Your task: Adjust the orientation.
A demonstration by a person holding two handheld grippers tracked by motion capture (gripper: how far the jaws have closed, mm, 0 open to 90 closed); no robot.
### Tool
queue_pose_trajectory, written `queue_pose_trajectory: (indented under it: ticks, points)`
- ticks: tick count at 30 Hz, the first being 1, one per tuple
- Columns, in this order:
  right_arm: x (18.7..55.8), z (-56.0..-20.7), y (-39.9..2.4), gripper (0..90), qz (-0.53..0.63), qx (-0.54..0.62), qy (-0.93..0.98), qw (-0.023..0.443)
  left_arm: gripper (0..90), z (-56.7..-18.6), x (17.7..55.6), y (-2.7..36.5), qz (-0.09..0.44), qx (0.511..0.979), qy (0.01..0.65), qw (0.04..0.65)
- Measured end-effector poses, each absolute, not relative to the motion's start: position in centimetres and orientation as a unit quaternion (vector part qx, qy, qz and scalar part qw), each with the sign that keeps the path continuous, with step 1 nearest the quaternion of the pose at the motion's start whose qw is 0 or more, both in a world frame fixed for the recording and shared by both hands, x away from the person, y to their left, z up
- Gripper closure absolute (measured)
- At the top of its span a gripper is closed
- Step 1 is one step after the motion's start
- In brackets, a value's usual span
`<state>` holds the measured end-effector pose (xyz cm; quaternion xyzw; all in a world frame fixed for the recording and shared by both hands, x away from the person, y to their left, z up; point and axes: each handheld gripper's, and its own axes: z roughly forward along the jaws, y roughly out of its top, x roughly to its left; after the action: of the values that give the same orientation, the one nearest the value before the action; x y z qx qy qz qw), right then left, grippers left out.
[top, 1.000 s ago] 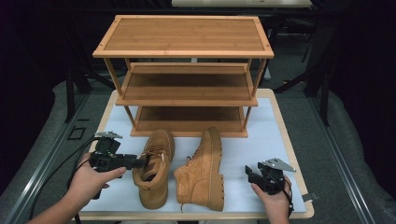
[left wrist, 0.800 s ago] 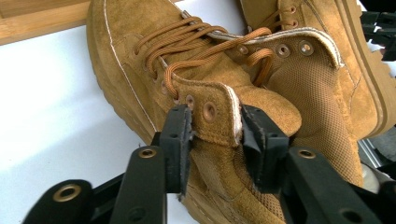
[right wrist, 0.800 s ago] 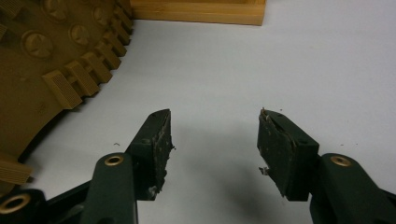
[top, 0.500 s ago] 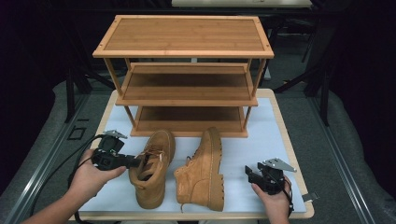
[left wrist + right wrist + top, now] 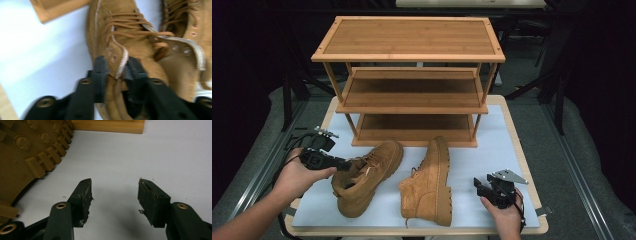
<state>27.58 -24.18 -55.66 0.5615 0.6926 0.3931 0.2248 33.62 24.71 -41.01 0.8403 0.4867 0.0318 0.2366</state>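
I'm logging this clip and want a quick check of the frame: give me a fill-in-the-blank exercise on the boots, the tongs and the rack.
1. The left tongs are shut on the ankle collar of the ____ tan suede lace-up boot.
2. The right tongs are ____, with nothing between their jaws.
3. The right tan suede boot lies on its ____, lugged sole toward the right tongs.
4. The wooden shoe rack has ____ shelves.

Missing words: left; open; side; three
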Motion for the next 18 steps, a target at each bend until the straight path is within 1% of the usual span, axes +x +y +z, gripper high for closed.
queue_pose_trajectory:
  ticks: [5, 11, 14, 18]
  points:
    - [27.5, -55.5, -24.2, 44.5, 0.395, 0.564, 0.689, 0.228, 60.4, -40.3, 34.0, 23.9, 0.015, 0.853, 0.495, 0.165]
    - [27.5, -55.6, -24.4, 44.5, 0.395, 0.565, 0.688, 0.227, 59.7, -40.5, 34.1, 22.8, 0.014, 0.862, 0.499, 0.095]
    - [27.5, -55.6, -24.4, 44.5, 0.402, 0.562, 0.685, 0.230, 59.9, -41.0, 34.2, 22.6, 0.010, 0.862, 0.501, 0.079]
    - [27.5, -55.6, -24.4, 44.5, 0.402, 0.561, 0.686, 0.228, 61.2, -41.7, 34.2, 22.8, -0.004, 0.856, 0.512, 0.075]
